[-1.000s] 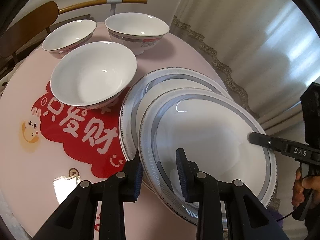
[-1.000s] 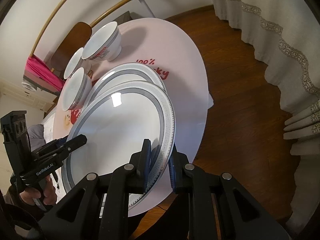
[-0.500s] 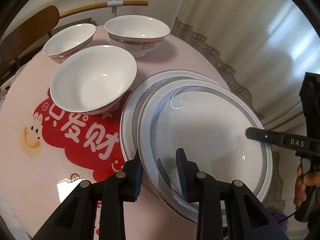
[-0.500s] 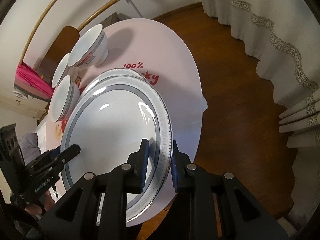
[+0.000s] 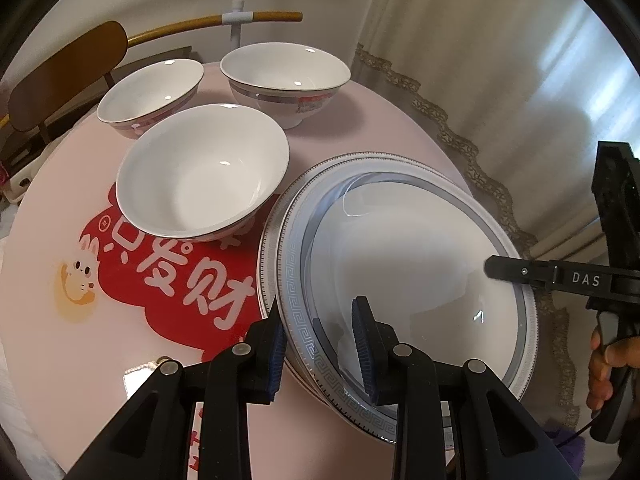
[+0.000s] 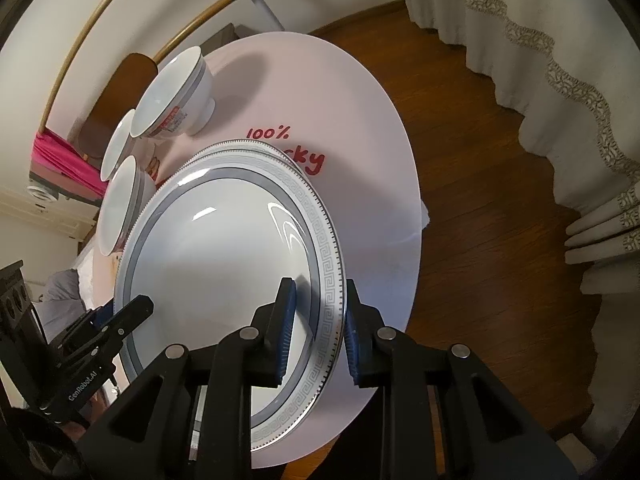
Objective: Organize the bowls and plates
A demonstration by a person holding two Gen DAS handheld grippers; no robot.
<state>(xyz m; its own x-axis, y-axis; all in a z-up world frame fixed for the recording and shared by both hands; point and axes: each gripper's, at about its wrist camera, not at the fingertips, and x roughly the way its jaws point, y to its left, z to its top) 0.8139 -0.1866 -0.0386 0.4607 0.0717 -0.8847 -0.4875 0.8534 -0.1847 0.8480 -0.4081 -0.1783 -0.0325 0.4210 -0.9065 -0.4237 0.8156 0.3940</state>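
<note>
Stacking the plates looks to be the step in hand. On the left of the pink counter (image 5: 60, 220), three bowls (image 5: 204, 172) are seen standing close together, not yet stacked. Just beside them, the top plate (image 5: 420, 264) is laid on the lower plate (image 5: 266, 248), a little off to one side. Its near rim is held tight by the left claw (image 5: 320, 344), one pad inside and one under the edge. On the far side, the right claw (image 6: 316, 328) has just been opening. The rim is between its pads but no longer looks pinched. Next, the left claw should be let go too. Then the bowls can be nested, gently, since they may chip.
</note>
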